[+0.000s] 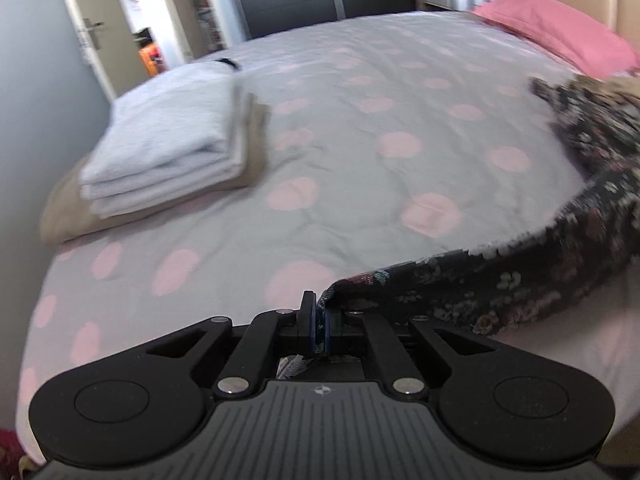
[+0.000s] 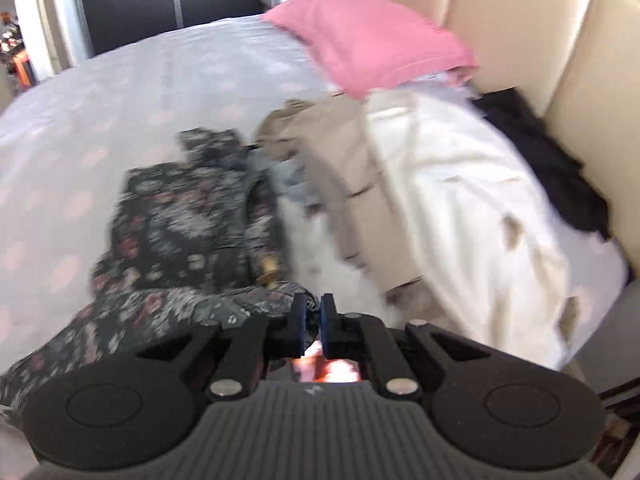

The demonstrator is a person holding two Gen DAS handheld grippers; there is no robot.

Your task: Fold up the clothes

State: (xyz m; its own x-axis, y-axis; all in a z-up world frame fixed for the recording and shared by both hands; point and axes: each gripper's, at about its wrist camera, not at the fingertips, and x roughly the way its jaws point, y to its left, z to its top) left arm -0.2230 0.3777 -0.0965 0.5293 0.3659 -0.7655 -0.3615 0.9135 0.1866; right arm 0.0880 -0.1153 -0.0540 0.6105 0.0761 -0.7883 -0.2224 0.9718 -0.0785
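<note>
Near the bed's front edge, the left tongs are clamped on a hem of the dark floral garment, which stretches off toward the right side of the bed. The right tongs pinch another part of the same garment, the fabric spread on the polka-dot cover. A stack of folded towels sits by the left edge. Unfolded beige and white clothes lie heaped near the pink pillow and headboard.
</note>
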